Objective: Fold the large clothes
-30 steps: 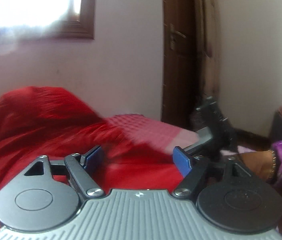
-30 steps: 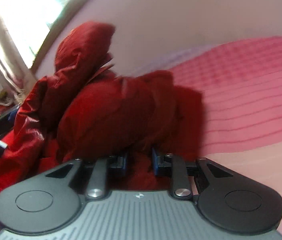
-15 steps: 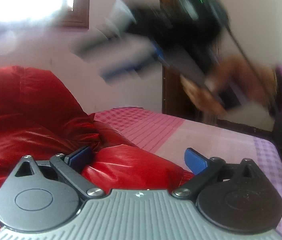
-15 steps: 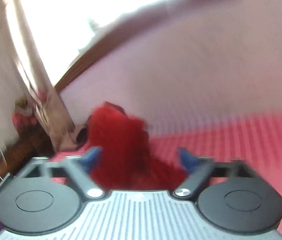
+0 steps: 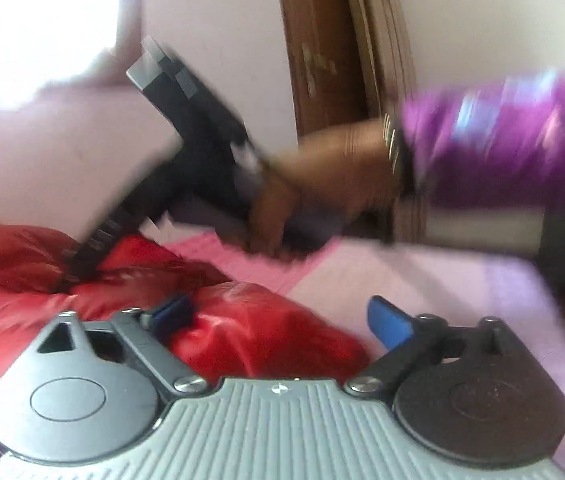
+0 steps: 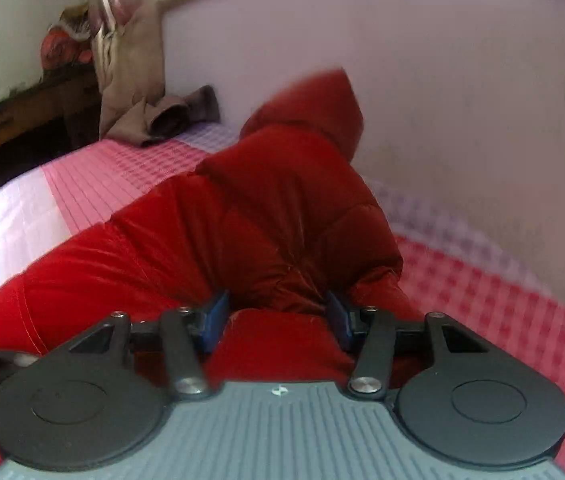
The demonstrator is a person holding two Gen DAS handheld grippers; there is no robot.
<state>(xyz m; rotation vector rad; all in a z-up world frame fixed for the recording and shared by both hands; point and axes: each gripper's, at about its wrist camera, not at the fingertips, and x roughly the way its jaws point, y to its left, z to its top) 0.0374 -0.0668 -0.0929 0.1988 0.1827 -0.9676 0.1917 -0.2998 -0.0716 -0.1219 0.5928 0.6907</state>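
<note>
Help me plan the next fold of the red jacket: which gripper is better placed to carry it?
Right. The right gripper has a bunch of the red jacket between its pads; the left gripper is wide open, jacket only against one pad.

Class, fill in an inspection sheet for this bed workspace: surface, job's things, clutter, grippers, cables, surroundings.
Surface: bed sheet, pink checked, paler at the edge.
Job's things: red puffer jacket bunched on the bed, hood toward the wall.
Clutter: beige garment lying at the far end of the bed.
Grippers: left gripper open, jacket fabric between its fingers; right gripper fingers either side of a jacket fold, grip uncertain.
Cables: nothing seen.
Surroundings: wooden door, window, plain wall.
</note>
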